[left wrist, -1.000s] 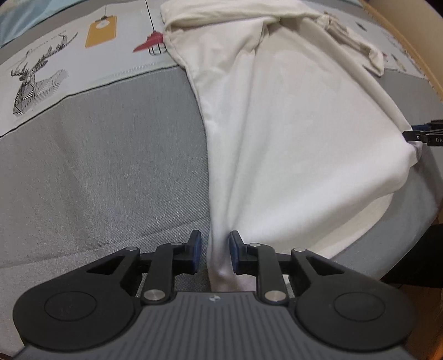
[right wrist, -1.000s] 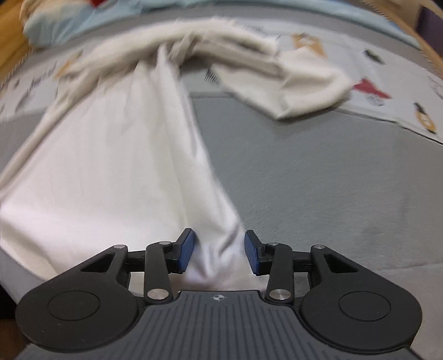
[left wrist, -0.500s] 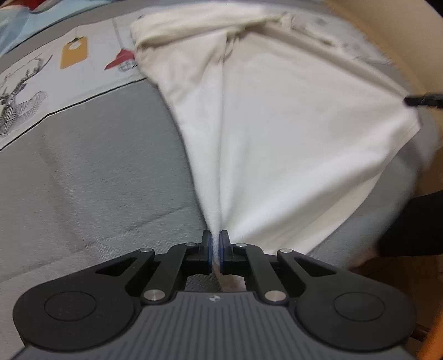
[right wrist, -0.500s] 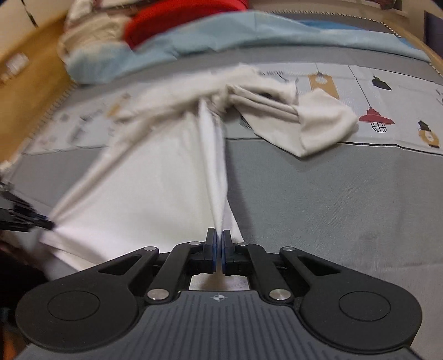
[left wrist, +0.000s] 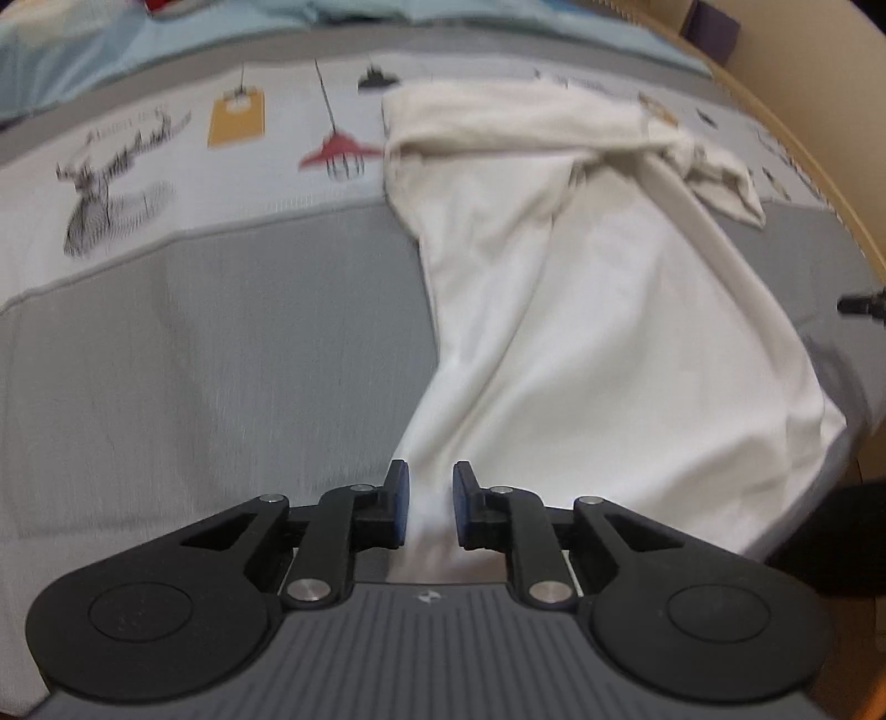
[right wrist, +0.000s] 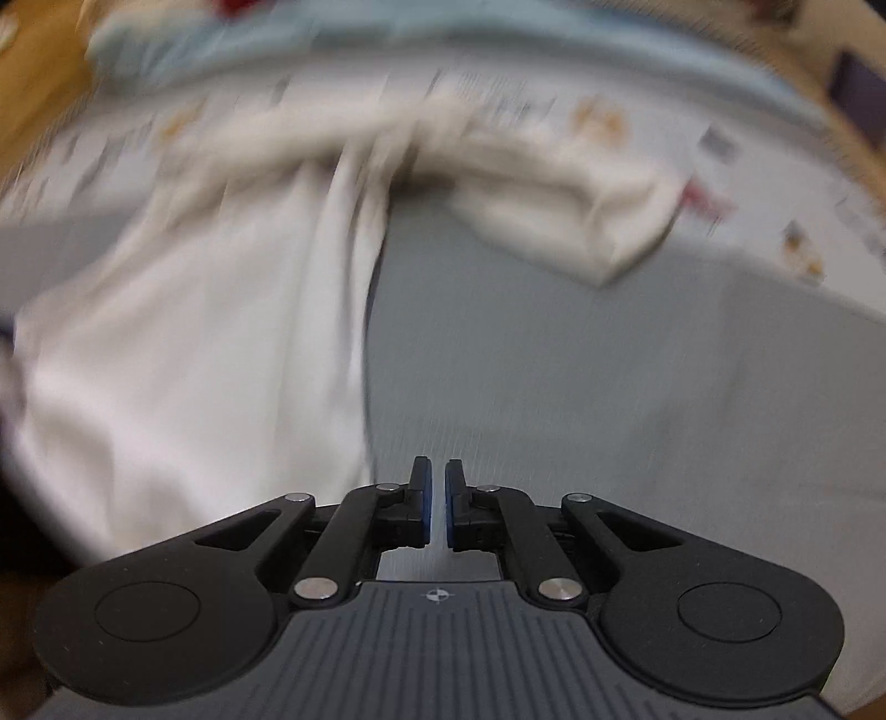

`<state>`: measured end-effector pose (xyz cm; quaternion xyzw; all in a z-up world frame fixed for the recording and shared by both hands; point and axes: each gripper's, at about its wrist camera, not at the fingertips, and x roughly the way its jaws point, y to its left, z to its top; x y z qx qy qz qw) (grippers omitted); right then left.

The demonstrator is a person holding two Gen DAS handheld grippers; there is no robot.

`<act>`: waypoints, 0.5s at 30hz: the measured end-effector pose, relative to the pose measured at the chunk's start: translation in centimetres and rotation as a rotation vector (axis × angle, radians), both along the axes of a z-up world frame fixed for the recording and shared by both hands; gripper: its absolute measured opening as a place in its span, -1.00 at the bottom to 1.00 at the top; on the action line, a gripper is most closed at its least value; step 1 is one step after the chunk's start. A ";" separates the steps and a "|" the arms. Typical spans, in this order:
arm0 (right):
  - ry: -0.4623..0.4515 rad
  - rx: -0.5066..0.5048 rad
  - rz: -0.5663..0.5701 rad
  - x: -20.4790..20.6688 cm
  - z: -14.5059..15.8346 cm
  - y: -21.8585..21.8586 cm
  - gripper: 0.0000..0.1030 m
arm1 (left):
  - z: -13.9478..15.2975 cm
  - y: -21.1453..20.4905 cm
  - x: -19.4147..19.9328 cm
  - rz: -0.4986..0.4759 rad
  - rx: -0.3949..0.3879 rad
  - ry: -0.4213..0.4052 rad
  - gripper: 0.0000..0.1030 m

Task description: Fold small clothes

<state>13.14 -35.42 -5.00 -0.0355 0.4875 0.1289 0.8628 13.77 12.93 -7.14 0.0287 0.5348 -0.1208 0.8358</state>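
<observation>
- White garment (left wrist: 598, 343): its near hem corner runs between the jaws of the left gripper (left wrist: 431, 507), which are opening; the pads stand just clear of the cloth rather than pinching it.
- The right gripper (right wrist: 435, 501) has its jaws slightly apart and opening, with only grey cover showing in the gap; the garment's edge lies just beside it, not held.
- Both corners look freshly let go, probably to lay the hem flat before a fold.
- The cloth stretches away to a bunched far end with a loose sleeve (right wrist: 603, 216).
- It lies on a bed's grey cover (left wrist: 221, 354), beyond it a printed band (left wrist: 138, 160) with a deer, then pale blue bedding (left wrist: 111, 50).
</observation>
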 end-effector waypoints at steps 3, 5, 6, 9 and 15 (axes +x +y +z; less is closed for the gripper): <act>-0.105 0.099 -0.095 1.9 1.6 0.3 -0.63 | 0.8 -1.5 0.3 -0.010 0.001 -0.058 -0.60; -0.168 0.194 -0.160 2.9 2.4 0.7 -0.60 | 1.5 -2.6 0.7 -0.015 -0.003 -0.113 -0.52; -0.188 0.249 -0.189 3.5 2.6 1.0 -0.60 | 1.9 -2.9 0.9 -0.008 -0.012 -0.139 -0.46; -0.258 0.355 -0.264 5.0 2.5 2.0 -0.58 | 2.8 -4.0 2.0 0.032 -0.030 -0.219 -0.25; -0.279 0.457 -0.295 9.0 1.3 5.4 -0.37 | 4.3 -6.6 4.2 0.076 0.009 -0.382 -0.03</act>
